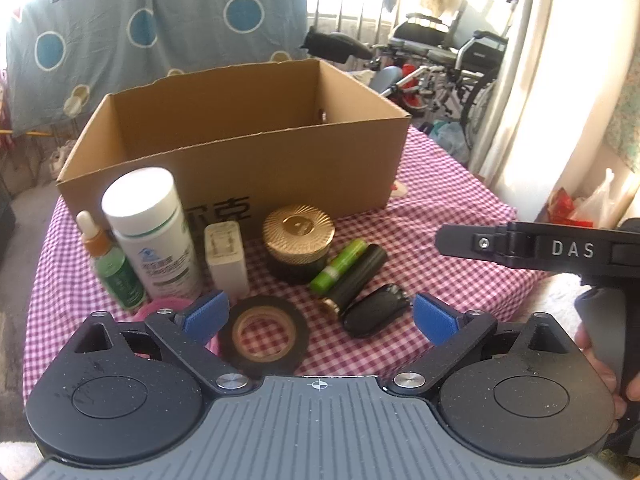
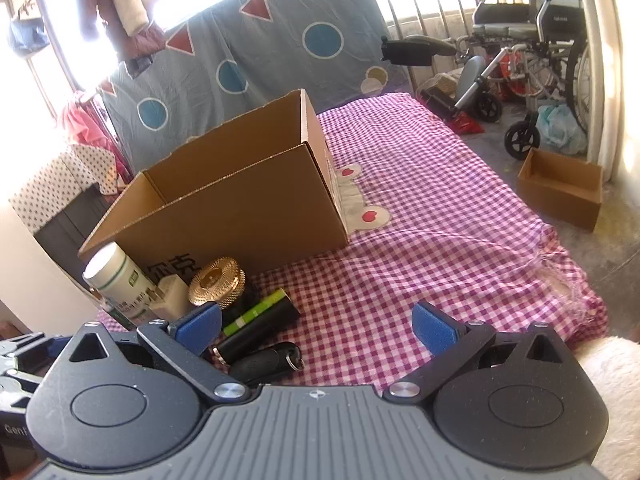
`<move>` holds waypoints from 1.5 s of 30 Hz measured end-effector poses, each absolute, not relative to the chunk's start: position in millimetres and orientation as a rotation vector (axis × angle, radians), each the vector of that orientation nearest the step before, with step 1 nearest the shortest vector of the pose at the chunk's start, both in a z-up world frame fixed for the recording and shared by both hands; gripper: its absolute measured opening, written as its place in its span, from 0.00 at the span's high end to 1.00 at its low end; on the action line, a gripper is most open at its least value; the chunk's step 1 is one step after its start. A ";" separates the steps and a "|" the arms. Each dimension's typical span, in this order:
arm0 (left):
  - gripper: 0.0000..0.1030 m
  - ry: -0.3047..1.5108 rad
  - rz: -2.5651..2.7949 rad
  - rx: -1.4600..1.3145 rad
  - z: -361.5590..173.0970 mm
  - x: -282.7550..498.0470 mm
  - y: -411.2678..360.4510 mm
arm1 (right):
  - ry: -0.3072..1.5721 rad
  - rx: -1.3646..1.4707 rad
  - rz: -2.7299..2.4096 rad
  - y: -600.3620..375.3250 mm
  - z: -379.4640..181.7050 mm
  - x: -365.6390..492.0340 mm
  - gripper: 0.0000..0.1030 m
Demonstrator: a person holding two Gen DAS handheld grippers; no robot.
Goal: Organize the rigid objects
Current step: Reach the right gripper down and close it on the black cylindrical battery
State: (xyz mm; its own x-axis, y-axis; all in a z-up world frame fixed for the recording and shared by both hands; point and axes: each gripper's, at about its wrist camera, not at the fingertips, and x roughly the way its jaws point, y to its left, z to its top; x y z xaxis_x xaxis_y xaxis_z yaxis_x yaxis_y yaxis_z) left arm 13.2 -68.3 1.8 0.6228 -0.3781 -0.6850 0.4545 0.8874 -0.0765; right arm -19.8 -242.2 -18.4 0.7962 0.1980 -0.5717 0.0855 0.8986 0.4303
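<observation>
An open, empty-looking cardboard box stands on the pink checked cloth. In front of it stand a white bottle, a green dropper bottle, a white charger plug and a gold-lidded jar. A green tube, a black tube, a black key fob and a black tape roll lie nearer. My left gripper is open over the tape and fob, holding nothing. My right gripper is open just right of the key fob, over bare cloth.
A pink band lies by the left finger. The right gripper's body and a hand are at the right edge of the left wrist view. A small cardboard box sits on the floor, with wheelchairs behind it.
</observation>
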 end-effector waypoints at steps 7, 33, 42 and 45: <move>0.26 0.797 -0.534 0.157 -6.0 23.9 -88.8 | 0.721 0.617 0.145 -253.6 -39.9 -0.8 0.23; 0.87 0.851 -0.552 0.365 -27.4 54.7 -130.9 | 0.836 0.764 0.192 -248.3 -76.7 52.7 0.71; 0.87 0.860 -0.566 0.382 -27.6 64.6 -144.4 | 0.835 0.818 0.192 -255.6 -80.4 57.3 0.73; 0.87 0.869 -0.566 0.387 -27.7 68.8 -148.9 | 0.844 0.861 0.196 -259.6 -83.5 59.8 0.73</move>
